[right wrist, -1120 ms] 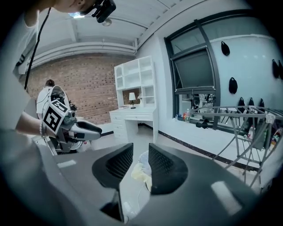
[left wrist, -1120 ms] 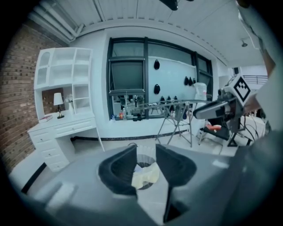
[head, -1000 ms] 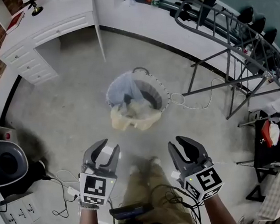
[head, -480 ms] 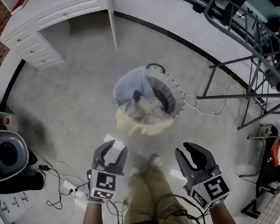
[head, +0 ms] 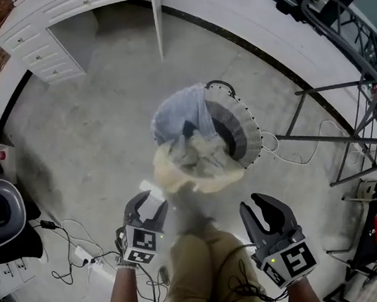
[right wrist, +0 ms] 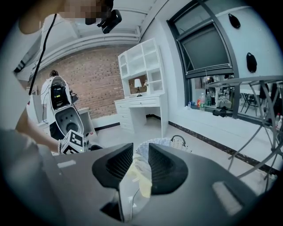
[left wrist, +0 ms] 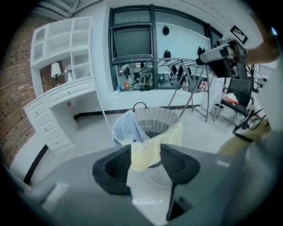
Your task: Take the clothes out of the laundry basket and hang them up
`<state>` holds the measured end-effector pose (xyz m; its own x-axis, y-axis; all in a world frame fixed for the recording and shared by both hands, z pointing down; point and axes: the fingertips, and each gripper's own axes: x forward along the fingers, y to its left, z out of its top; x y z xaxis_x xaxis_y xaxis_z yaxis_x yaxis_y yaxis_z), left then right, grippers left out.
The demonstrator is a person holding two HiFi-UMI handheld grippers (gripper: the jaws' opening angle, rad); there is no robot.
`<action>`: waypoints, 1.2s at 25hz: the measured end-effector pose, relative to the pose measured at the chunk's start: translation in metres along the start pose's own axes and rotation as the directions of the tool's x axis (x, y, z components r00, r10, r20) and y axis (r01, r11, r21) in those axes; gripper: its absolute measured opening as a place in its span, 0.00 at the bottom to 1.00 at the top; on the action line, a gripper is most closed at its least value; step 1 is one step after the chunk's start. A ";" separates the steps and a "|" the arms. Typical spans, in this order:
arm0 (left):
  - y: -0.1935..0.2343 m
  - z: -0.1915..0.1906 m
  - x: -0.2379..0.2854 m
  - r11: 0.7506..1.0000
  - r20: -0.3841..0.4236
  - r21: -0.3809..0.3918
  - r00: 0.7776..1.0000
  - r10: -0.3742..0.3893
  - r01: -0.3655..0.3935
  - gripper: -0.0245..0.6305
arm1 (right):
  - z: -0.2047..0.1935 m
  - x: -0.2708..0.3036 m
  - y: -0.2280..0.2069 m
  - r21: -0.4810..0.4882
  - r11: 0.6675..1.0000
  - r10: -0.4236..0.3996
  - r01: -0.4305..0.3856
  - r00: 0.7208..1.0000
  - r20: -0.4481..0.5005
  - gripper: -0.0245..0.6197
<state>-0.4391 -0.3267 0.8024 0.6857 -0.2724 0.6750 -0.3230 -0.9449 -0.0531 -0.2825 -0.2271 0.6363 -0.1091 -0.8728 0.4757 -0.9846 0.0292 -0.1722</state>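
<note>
**Head view:** left claw and right claw sit low in frame, side by side and well apart, with the person's legs between them.
- Left claw is spread wide. Its jaws have just been opening, and nothing is between them.
- Right claw is partly spread and empty.
- Laundry basket is on the floor ahead of both claws, nearer the left one. Neither claw touches it.
- Blue cloth drapes over the basket rim on the side ahead-left of the claws.
- Yellow cloth spills over the near rim, towards the claws.
- Drying rack is ahead and right of the right claw, well apart.
- White worktop with drawers is far ahead-left of the left claw.
- Cables lie on the floor just left of the left claw.

**Left gripper view:** jaws are wide apart and grip nothing.
- The basket is straight ahead past the tips.
- The yellow cloth on the near rim lines up with the gap but is clear of both pads.
- The blue cloth is ahead-left.
- The rack is behind the basket, ahead-right.

**Right gripper view:** jaws are apart with a narrower gap and pinch nothing.
- The basket and both cloths show through the gap, ahead and lower, with no contact.
- The left claw's marker cube is off to the left.
- The worktop is ahead, beyond the basket.
</note>
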 end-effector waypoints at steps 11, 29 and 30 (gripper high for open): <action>0.023 -0.118 0.106 0.994 -0.087 0.032 0.990 0.107 -0.104 0.36 | -0.067 0.059 -0.029 -0.053 0.999 0.013 -0.011 0.999 0.033 0.19; 0.051 -0.043 0.098 0.984 0.011 0.016 0.984 0.177 -0.177 0.04 | -0.067 0.046 -0.040 0.036 0.999 -0.004 0.006 0.998 -0.060 0.19; 0.052 -0.033 0.090 0.985 0.009 0.015 0.985 0.171 -0.171 0.04 | -0.061 0.043 -0.037 0.036 0.999 -0.003 0.005 0.998 -0.058 0.19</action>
<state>-0.4154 -0.3939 0.8847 0.6260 -0.4314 0.6496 -0.4260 -0.8870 -0.1785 -0.2586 -0.2360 0.7158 -0.1137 -0.8434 0.5252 -0.9797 0.0072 -0.2005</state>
